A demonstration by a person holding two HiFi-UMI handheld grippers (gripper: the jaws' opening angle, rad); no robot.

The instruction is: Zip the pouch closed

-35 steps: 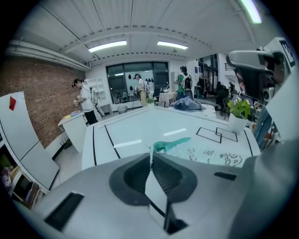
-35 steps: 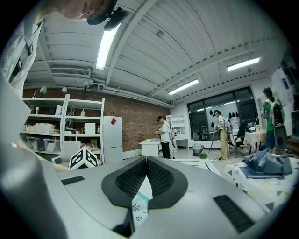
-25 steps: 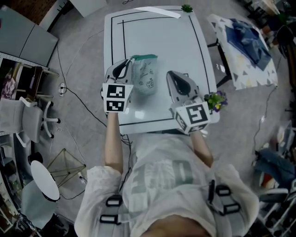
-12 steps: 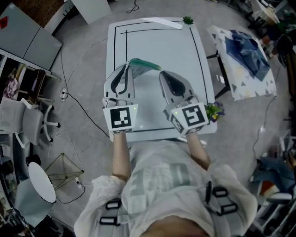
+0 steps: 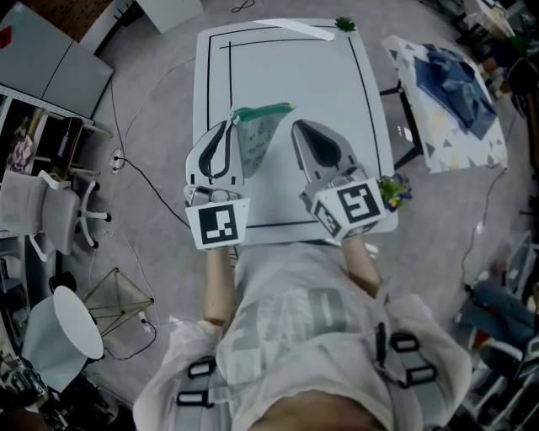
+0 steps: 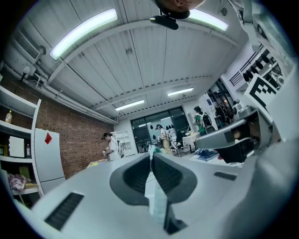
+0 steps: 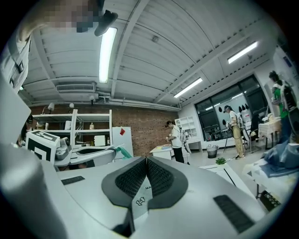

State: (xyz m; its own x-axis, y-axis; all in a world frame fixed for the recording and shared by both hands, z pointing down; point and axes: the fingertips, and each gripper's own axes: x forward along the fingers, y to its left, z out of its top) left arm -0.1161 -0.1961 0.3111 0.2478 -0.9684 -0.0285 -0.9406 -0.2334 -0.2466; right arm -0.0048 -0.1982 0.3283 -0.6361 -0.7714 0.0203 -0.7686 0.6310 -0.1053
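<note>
Pinching a pale fold of the pouch [image 6: 155, 198] between its pads, the left gripper [image 6: 151, 156] has its jaws closed on the fabric, which runs down out of the nip. From the head view the left gripper [image 5: 235, 123] points away from the person, and the pouch [image 5: 255, 139] hangs beside its tip, the teal zip band across the top and the pale printed body narrowing below it. In the right gripper view, that teal band [image 7: 122, 152] sticks out just past the left gripper's tip.

The right gripper [image 7: 145, 161] has its jaws pressed together, pad against pad. In the head view the right gripper [image 5: 297, 127] lies beside the pouch and apart from it, aimed the same way as the left.

Below both sits the white worktop [image 5: 286, 76], edged inside with a black line. A white strip [image 5: 290, 27] lies along its far edge, a small green plant [image 5: 342, 23] stands at the far right corner, and a bunch of flowers [image 5: 393, 187] sits at the near right corner.
</note>
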